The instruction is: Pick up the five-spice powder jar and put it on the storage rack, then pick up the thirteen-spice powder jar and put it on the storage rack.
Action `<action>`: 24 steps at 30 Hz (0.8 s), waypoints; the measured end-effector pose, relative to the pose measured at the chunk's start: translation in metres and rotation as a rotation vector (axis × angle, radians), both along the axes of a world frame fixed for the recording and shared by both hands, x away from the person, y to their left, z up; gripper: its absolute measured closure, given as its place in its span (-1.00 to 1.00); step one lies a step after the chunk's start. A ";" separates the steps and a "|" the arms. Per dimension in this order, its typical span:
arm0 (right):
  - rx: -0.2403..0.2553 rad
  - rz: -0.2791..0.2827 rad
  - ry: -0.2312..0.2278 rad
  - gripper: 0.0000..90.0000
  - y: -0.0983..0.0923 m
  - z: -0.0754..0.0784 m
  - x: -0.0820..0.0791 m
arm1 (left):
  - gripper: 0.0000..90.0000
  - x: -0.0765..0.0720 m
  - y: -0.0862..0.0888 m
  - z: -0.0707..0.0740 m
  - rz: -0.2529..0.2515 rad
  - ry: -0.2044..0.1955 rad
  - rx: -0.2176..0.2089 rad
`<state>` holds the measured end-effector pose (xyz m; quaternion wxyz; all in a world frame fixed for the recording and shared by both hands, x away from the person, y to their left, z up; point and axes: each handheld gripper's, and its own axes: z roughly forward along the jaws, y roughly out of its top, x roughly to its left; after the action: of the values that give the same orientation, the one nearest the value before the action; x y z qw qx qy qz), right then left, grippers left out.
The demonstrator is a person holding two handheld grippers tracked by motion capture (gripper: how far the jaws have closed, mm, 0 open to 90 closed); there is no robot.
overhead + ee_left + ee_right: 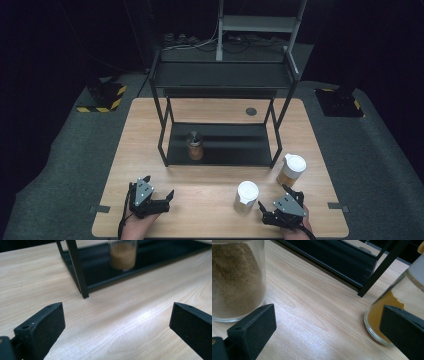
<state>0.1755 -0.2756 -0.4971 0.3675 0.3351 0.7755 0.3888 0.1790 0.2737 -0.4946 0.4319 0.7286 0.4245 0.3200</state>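
Three glass spice jars are in sight. A metal-lidded jar of brown powder [195,145] [123,255] stands on the lower shelf of a black rack [220,150]. Two white-lidded jars stand on the wooden table: one of grey-brown powder [246,196] [235,282] and one of orange powder [291,170] [384,312]. My left gripper [159,186] [117,322] rests open near the front left edge and faces the rack's front left leg [78,270]. My right gripper [273,197] [328,325] is open at the front right, looking at bare table between the two white-lidded jars, touching neither.
The rack's upper shelf [222,75] overhangs the lower one, and its thin black legs [382,270] stand on the table. A round dark grommet [251,111] sits at the table's far side. Grey floor and a second frame lie beyond.
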 end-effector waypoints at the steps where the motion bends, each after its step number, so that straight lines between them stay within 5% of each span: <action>1: 0.000 0.000 0.000 -0.99 0.000 0.000 0.000 | -0.99 0.000 0.000 0.000 0.000 0.000 0.000; 16: -0.002 0.023 -0.006 -0.99 -0.002 -0.001 -0.001 | -0.97 0.003 -0.017 0.005 -0.052 0.019 0.151; 24: 0.025 0.013 -0.010 -0.99 -0.005 -0.002 -0.002 | -0.97 0.003 -0.018 0.006 -0.069 0.017 0.168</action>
<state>0.1740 -0.2809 -0.4991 0.3648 0.3327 0.7709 0.4025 0.1820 0.2559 -0.4888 0.3764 0.7792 0.3741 0.3334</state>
